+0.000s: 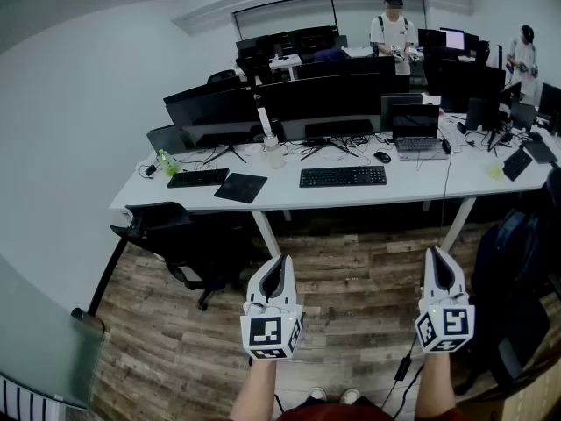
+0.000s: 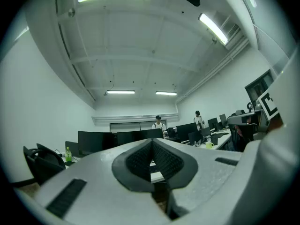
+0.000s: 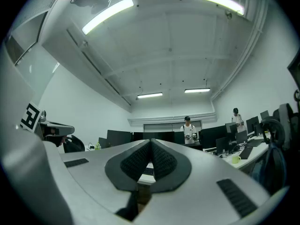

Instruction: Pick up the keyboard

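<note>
A black keyboard [image 1: 343, 176] lies on the long white desk [image 1: 289, 196], near the middle, in front of the monitors. A second black keyboard [image 1: 197, 178] lies further left beside a dark mouse pad [image 1: 241, 187]. My left gripper [image 1: 277, 267] and right gripper [image 1: 439, 261] are held side by side over the wooden floor, well short of the desk, both pointing at it. Each has its jaws shut with nothing between them. In both gripper views the closed jaws fill the lower half, with the desk showing only as a sliver between the pads.
A black office chair [image 1: 180, 239] stands at the desk's left front. A laptop [image 1: 416, 130], a mouse [image 1: 381, 157], a green bottle [image 1: 164, 161] and cables lie on the desk. Two people [image 1: 394, 35] stand at the back. A dark bag [image 1: 517, 270] sits at the right.
</note>
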Demonstrator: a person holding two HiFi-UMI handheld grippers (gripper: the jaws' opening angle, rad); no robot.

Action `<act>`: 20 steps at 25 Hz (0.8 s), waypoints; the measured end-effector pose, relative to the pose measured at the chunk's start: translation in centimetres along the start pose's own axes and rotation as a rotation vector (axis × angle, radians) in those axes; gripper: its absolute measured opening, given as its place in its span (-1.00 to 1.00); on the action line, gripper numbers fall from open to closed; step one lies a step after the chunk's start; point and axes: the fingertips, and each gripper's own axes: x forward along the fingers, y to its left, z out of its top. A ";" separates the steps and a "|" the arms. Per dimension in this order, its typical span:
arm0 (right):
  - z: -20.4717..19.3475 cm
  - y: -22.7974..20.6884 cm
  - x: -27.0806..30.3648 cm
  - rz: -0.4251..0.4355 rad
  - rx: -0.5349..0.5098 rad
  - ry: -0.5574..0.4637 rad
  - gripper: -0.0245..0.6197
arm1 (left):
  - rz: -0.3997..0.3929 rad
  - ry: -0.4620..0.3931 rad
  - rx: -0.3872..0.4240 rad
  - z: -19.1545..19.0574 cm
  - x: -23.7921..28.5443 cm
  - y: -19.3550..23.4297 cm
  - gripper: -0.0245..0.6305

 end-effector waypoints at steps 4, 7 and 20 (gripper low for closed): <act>0.2 1.7 -0.3 -0.002 0.000 -0.003 -0.93 | 0.008 -0.013 -0.001 0.3 -1.3 1.8 -0.91; 0.2 2.8 -0.3 -0.005 -0.010 0.001 -0.93 | 0.012 -0.024 -0.002 0.4 -1.7 2.9 -0.91; -0.1 7.1 0.9 -0.046 -0.006 -0.026 -0.93 | 0.016 -0.054 -0.019 -1.0 -2.8 8.8 -0.91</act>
